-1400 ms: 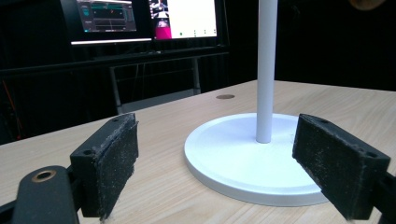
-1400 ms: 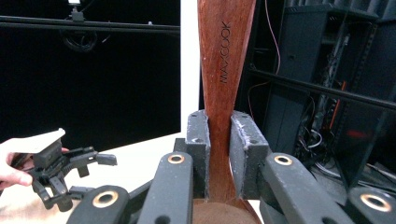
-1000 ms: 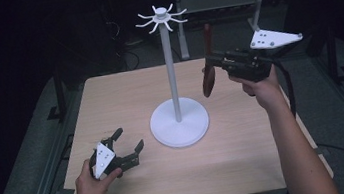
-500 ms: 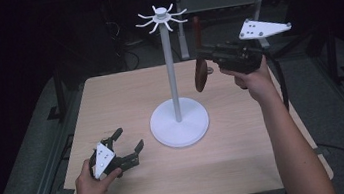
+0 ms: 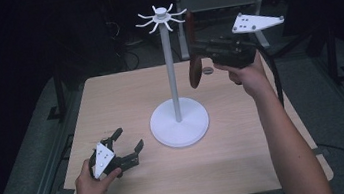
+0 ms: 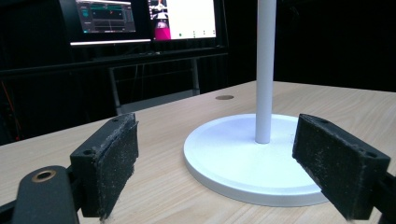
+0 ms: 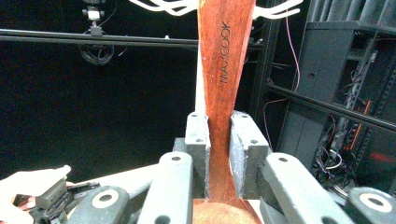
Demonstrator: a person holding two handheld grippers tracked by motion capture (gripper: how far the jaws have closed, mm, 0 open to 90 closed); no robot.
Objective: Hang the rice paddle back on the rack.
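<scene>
Clamping a wooden spoon [image 7: 224,88] by its neck, the right gripper [image 7: 219,140] has jaws closed tight on it, bowl hanging down, handle end up beside the hook crown [image 5: 161,17] of the white stand [image 5: 179,121]. To hang it well: keep it vertical, line the handle end up with one prong, approach slowly. Left gripper [image 5: 117,154] rests wide open on the table [image 5: 249,162], holding nothing. No containers present.
</scene>
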